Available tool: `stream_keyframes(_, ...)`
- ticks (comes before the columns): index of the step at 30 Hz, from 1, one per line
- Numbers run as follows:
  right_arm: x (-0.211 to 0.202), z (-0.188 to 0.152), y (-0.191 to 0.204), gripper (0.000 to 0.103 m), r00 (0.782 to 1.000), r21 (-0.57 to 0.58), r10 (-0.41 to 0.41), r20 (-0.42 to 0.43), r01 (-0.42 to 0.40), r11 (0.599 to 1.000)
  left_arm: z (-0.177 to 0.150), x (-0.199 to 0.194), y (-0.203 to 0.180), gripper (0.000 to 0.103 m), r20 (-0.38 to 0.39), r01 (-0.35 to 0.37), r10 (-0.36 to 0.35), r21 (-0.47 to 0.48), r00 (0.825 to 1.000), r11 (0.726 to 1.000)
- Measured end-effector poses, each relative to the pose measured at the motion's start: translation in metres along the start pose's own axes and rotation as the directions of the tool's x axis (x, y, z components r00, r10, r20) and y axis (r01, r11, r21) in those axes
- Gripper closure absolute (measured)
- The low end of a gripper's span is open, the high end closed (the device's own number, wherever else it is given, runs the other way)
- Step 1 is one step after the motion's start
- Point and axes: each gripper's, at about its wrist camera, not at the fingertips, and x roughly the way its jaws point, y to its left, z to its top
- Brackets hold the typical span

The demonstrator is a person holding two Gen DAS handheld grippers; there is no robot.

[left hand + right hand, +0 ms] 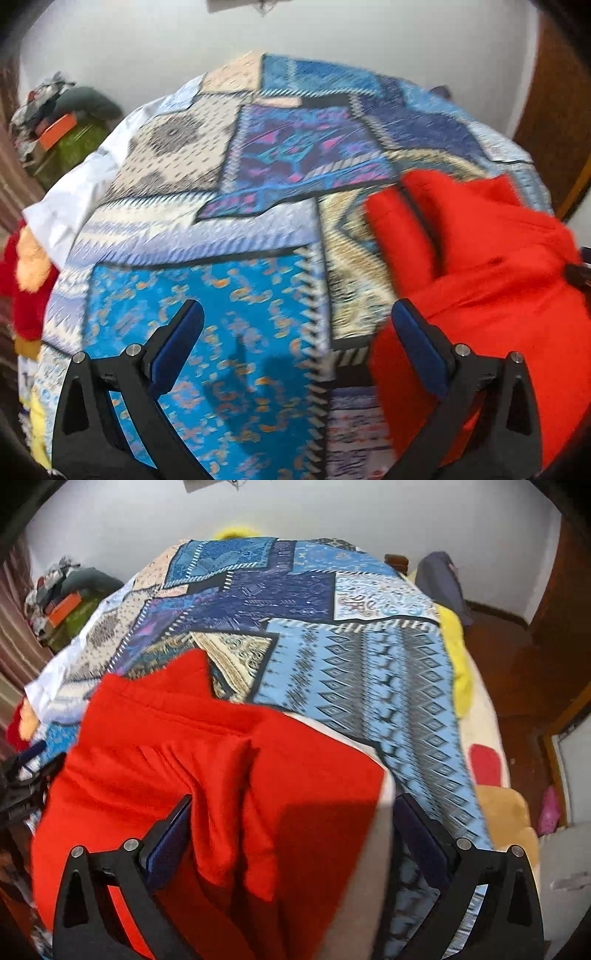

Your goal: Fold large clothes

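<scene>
lying across a bed under a blue patchwork bedspread (369, 672), item one: a large red garment (221, 775), bunched and partly doubled over itself, at the near edge of the bed.

right gripper (291, 827): tongs spread wide, blue-padded fingers (170, 834) held above the cloth. the red garment fills the gap between them and spreads leftward; whether either finger touches the cloth cannot be told. nothing is pinched.

left gripper (297, 332): tongs likewise spread wide, poised over a bright blue patch of the bedspread (229, 295). its right finger (421, 350) stands just beside the edge of the red garment (480, 266), which occupies only the right side of this view. nothing lies between the pads.

seen by the right wrist only:
- a yellow plush cover (456, 653) showing along the bed's right edge, with a cream blanket bearing a red patch (484, 764) below it
- a dark brown wooden floor (509, 653) right of the bed
- the other gripper's dark frame (22, 786) at the far left, beside the garment

seen by the left wrist only:
- a red and orange plush object (29, 269) off the bed's left edge
- a purple and pink patch (295, 151) near the bed's centre

common to both: white sheet (74, 192) at the left edge, a cluttered pile with an orange box (57, 127) in the far left corner, and a pale wall (332, 33). both views are motion-blurred.
</scene>
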Motion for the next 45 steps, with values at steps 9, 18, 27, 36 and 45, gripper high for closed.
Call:
stream_keyframes(9, -0.07, -0.026, -0.004, 0.001, 0.992, -0.06, -0.067, 0.103, 0.074, 0.995, -0.022, -0.023, 0.054, 0.024, -0.076, 0.103, -0.107, -0.065, 0.991, 0.993)
stream_keyframes(18, -0.092, -0.047, -0.028, 0.0, 0.966, 0.088, 0.257, -0.026, -0.254, 0.963, -0.037, -0.065, 0.025, 0.003, -0.055, 0.371, -0.373, -0.047, 0.926, 0.927)
stream_keyframes(27, -0.024, -0.059, -0.004, 0.0, 0.918, 0.147, 0.374, -0.134, -0.355, 0.923, -0.041, 0.0, -0.018, 0.003, -0.216, 0.597, -0.647, -0.258, 0.731, 0.76)
stream_keyframes(36, 0.008, -0.05, 0.04, 0.009, 0.884, 0.145, 0.432, -0.179, -0.411, 0.9, -0.027, 0.014, -0.048, 0.033, -0.237, 0.637, -0.688, -0.26, 0.686, 0.725)
stream_keyframes(45, -0.031, -0.057, 0.068, 0.07, 0.869, 0.099, 0.48, -0.122, -0.471, 0.877, -0.023, -0.058, -0.046, 0.067, -0.166, 0.634, -0.639, -0.09, 0.751, 0.768)
